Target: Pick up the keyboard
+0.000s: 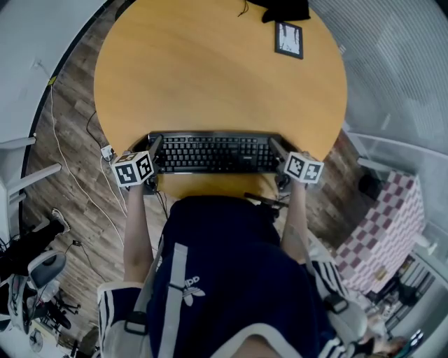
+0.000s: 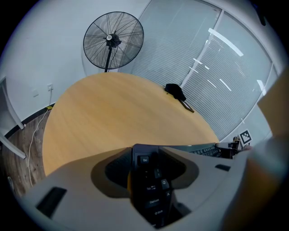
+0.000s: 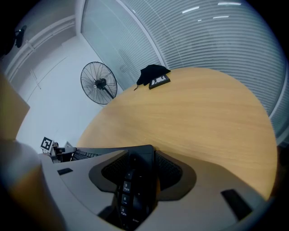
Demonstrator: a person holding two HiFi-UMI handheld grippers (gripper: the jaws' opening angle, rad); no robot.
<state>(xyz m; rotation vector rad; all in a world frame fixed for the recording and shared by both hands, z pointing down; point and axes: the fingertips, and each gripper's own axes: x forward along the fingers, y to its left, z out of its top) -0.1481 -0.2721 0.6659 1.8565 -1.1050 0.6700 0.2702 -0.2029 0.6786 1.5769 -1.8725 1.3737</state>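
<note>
A big round wooden table fills the top half of the head view. It stands on a dark wood floor. A black keyboard is at the table's bottom edge, in the middle of the frame, right in front of the person. I cannot tell if it is off the table.

The left gripper has the keyboard's left end. In the left gripper view, its two grey jaws are closed on that end, with the black keys pinched between them at the bottom middle. The right gripper has the keyboard's right end. In the right gripper view, its jaws squeeze the number keys the same way.

At the top of the head view, a black cloth lies on the table beside a small black-framed card. A tall black fan stands behind the table, at the upper left of the left gripper view. White blinds cover the windows.
</note>
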